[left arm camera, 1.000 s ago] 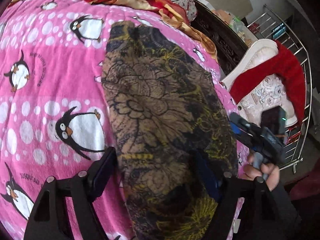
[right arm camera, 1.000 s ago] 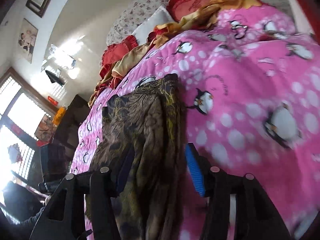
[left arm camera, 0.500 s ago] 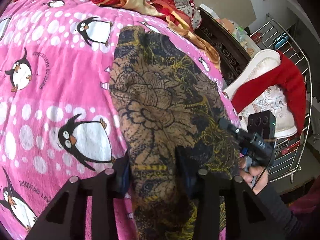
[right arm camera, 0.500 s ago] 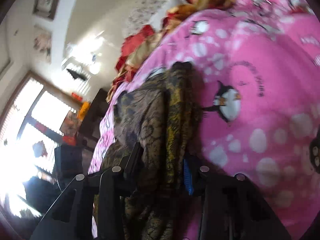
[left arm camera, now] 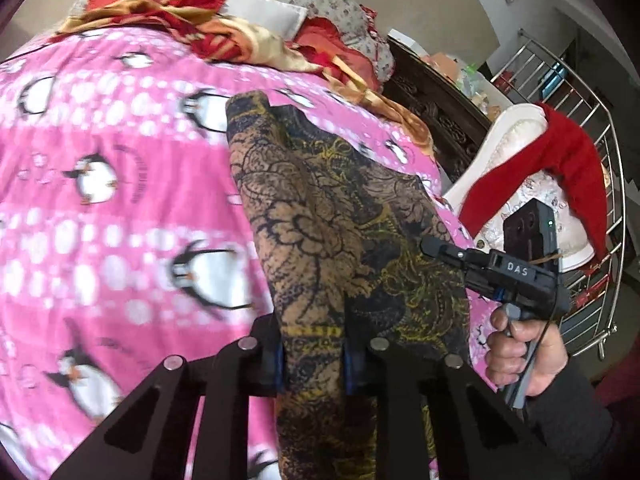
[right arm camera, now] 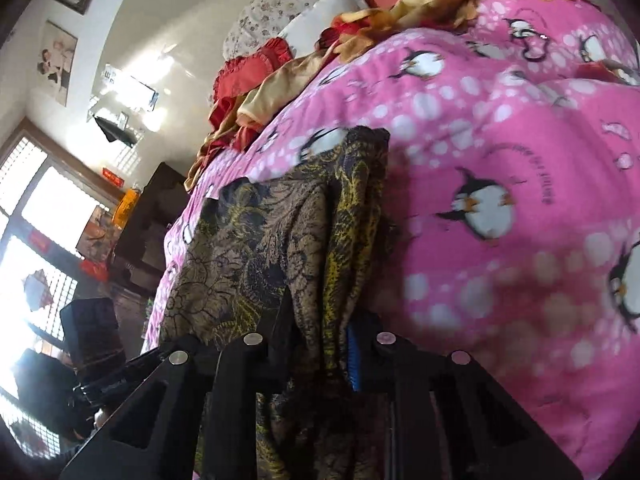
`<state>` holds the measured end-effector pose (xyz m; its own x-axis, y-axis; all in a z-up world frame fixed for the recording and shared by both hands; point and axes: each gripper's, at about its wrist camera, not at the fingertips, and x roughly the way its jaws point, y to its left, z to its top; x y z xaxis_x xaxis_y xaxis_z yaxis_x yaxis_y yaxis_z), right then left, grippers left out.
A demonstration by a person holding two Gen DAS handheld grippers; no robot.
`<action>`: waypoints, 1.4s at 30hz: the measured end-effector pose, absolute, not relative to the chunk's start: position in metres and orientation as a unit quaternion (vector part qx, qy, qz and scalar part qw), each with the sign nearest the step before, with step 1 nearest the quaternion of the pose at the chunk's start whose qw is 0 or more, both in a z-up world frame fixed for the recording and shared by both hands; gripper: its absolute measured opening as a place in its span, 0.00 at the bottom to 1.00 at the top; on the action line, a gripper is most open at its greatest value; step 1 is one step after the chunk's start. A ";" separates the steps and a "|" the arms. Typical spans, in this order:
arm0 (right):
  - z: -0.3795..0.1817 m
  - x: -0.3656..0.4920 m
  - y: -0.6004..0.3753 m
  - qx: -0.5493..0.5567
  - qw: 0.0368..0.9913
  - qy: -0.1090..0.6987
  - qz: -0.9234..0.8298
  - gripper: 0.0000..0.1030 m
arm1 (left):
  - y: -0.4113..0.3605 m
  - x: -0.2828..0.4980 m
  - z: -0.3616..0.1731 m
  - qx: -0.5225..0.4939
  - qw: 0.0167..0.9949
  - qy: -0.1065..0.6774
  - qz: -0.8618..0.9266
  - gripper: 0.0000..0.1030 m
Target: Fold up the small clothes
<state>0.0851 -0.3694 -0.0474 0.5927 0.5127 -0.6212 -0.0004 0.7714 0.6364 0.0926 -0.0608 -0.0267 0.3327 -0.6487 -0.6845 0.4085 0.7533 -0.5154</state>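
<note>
A brown and black floral garment with yellow lines (left arm camera: 332, 216) lies lengthwise on the pink penguin blanket (left arm camera: 120, 200). My left gripper (left arm camera: 314, 356) is shut on the garment's near edge, left side. My right gripper (right arm camera: 320, 344) is shut on the near edge too, on a bunched fold of the garment (right arm camera: 280, 240). In the left wrist view the right gripper (left arm camera: 432, 246) shows at the garment's right edge, held by a hand.
Red and gold bedding and pillows (left arm camera: 200, 12) pile up at the bed's far end. A dark carved cabinet (left arm camera: 436, 112) and a metal rack (left arm camera: 592, 200) with a white chair and red cloth stand right of the bed. The window (right arm camera: 36, 216) is bright.
Both grippers were open around the garment's near edge and have closed on it. The cloth now bunches between the fingers and both views have tilted up.
</note>
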 end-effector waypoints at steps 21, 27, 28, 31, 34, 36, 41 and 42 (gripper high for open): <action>-0.066 0.142 -0.234 0.294 0.806 0.480 0.183 0.28 | 0.090 0.121 -0.045 -0.116 0.839 0.482 -0.226 0.42; 0.002 0.089 -0.221 0.182 0.864 0.434 0.180 0.29 | 0.096 0.082 -0.008 -0.072 0.874 0.429 -0.216 0.44; 0.012 0.077 -0.209 0.154 0.870 0.427 0.193 0.29 | 0.094 0.074 -0.005 -0.068 0.875 0.424 -0.224 0.43; 0.024 0.052 -0.162 0.050 0.881 0.409 0.234 0.29 | 0.082 0.046 -0.004 -0.043 0.873 0.419 -0.246 0.21; 0.011 0.054 -0.126 -0.036 0.883 0.415 0.216 0.29 | 0.075 0.038 -0.024 -0.044 0.860 0.443 -0.250 0.10; -0.015 0.071 -0.131 -0.056 0.880 0.443 0.164 0.26 | 0.076 0.040 -0.037 -0.062 0.855 0.453 -0.246 0.09; -0.043 0.082 -0.161 -0.012 0.871 0.473 0.133 0.20 | 0.070 0.041 -0.039 -0.059 0.854 0.453 -0.250 0.09; -0.041 0.080 -0.160 -0.025 0.870 0.476 0.129 0.20 | 0.071 0.042 -0.039 -0.060 0.853 0.454 -0.250 0.09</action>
<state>0.0800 -0.1595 -0.0406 0.5144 0.2005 -0.8338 -0.2488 0.9654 0.0786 0.0418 0.0714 -0.0388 0.4623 -0.4816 -0.7446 0.3728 0.8674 -0.3296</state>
